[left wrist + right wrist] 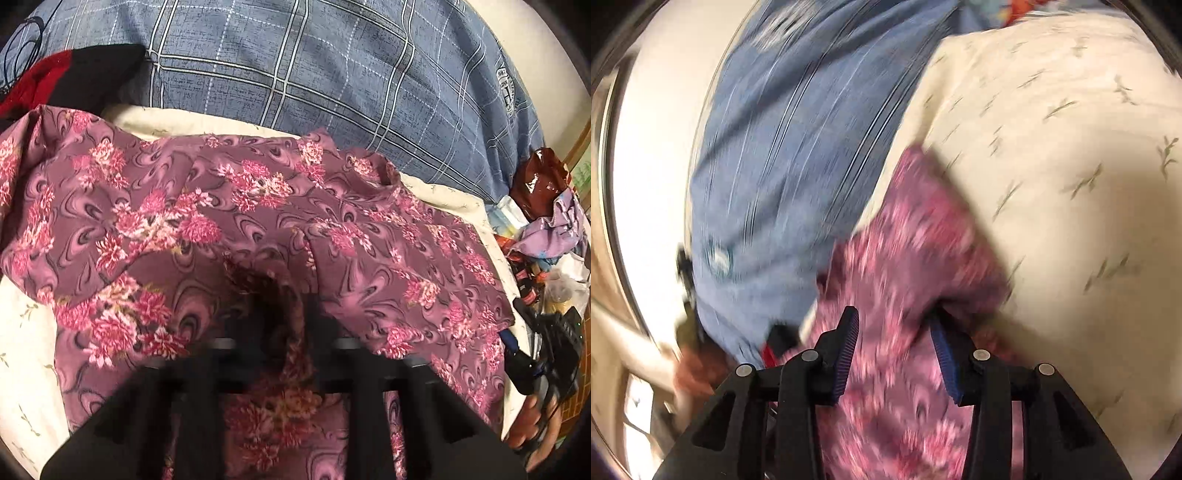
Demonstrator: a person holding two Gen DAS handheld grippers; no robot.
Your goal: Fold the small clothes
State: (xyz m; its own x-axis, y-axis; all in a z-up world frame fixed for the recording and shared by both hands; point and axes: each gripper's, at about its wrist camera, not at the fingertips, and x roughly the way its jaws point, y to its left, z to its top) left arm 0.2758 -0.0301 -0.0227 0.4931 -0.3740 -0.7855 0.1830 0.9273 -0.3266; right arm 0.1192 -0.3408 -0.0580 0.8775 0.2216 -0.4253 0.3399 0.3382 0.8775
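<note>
The floral garment lies spread on a cream leaf-print sheet beside a blue plaid duvet; left gripper pinches its fabric, right gripper half-wide over it

Left gripper: pitched steeply down, jaws drawn together, a bunched fold of the floral garment pinched between them. Right gripper: tilted slightly down, jaws parted, blue ribbed pads clear of the cloth lying between them. A bare hand shows right of the left jaws.
</note>
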